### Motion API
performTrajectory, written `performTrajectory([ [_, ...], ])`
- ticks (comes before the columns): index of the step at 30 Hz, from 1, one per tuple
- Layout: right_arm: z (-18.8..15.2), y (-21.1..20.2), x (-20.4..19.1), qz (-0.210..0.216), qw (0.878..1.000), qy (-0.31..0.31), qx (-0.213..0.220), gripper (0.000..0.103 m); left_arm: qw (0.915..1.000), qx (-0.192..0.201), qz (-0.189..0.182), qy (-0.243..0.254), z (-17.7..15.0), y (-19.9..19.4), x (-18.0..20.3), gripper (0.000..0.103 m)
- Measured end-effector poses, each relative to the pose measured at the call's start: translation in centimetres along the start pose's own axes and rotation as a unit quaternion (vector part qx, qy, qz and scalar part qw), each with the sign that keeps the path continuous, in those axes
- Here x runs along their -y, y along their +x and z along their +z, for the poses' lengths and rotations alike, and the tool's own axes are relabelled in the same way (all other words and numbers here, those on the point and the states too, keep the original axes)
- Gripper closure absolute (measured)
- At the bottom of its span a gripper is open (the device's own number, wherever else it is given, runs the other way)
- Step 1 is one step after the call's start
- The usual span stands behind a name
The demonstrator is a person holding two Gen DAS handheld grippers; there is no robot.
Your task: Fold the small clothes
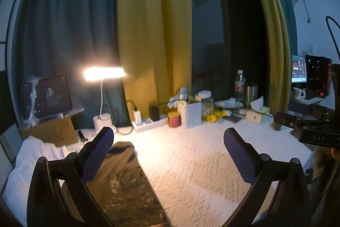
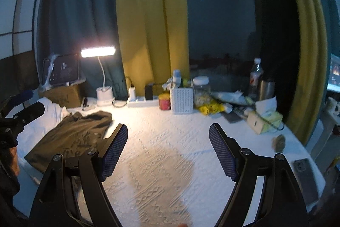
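Observation:
A dark olive garment [image 2: 72,137] lies folded flat on the left part of the white textured tablecloth [image 2: 170,163]. In the left wrist view the olive garment [image 1: 127,180] sits below and beside my left finger. A white garment [image 2: 51,107] lies bunched behind it at the table's left end. My left gripper [image 1: 167,133] hangs open above the table with nothing between its blue pads. My right gripper [image 2: 168,128] is also open and empty, over the bare cloth to the right of the olive garment. Each gripper shows at the edge of the other's view: the left gripper [image 2: 31,102], the right gripper [image 1: 284,113].
Along the back stand a lit desk lamp [image 2: 97,52], a tablet [image 2: 63,71] on a cardboard box, a power strip [image 2: 142,102], a red can [image 2: 164,102], a white basket [image 2: 182,100], a jar, bottles and a tissue box [image 2: 265,118]. A phone [image 2: 306,176] and a stone [image 2: 279,143] lie near the right edge.

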State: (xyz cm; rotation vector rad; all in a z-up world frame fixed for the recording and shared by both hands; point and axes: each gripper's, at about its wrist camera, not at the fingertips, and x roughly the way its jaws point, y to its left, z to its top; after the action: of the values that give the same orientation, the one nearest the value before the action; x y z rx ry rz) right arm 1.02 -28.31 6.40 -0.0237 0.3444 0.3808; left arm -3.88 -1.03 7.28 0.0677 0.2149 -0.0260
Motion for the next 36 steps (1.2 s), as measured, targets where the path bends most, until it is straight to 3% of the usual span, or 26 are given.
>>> performTrajectory([
  [5, 0.7, -2.3, 0.1, -0.006, 0.999, -0.002, 0.037, 0.021, 0.9993, 0.028, 0.011, 0.021, 0.7, -1.4, 0.8, 0.001],
  [10, 1.4, -4.1, -0.2, -0.013, 0.998, -0.011, 0.065, 0.021, 0.9990, 0.044, -0.005, 0.007, 0.9, -2.5, 0.2, 0.001],
  [13, 1.5, -4.6, -0.7, -0.037, 0.996, -0.028, 0.080, 0.021, 0.9986, 0.050, -0.009, -0.009, 0.6, -2.8, -0.6, 0.001],
  [25, 0.8, -3.0, -2.1, -0.034, 0.997, -0.040, 0.057, 0.021, 0.9984, 0.037, 0.026, -0.034, -0.7, -2.6, -2.3, 0.001],
  [36, 0.6, -1.6, -3.1, -0.018, 0.998, -0.045, 0.043, 0.021, 0.9980, 0.027, 0.033, -0.047, -1.4, -2.4, -3.5, 0.001],
])
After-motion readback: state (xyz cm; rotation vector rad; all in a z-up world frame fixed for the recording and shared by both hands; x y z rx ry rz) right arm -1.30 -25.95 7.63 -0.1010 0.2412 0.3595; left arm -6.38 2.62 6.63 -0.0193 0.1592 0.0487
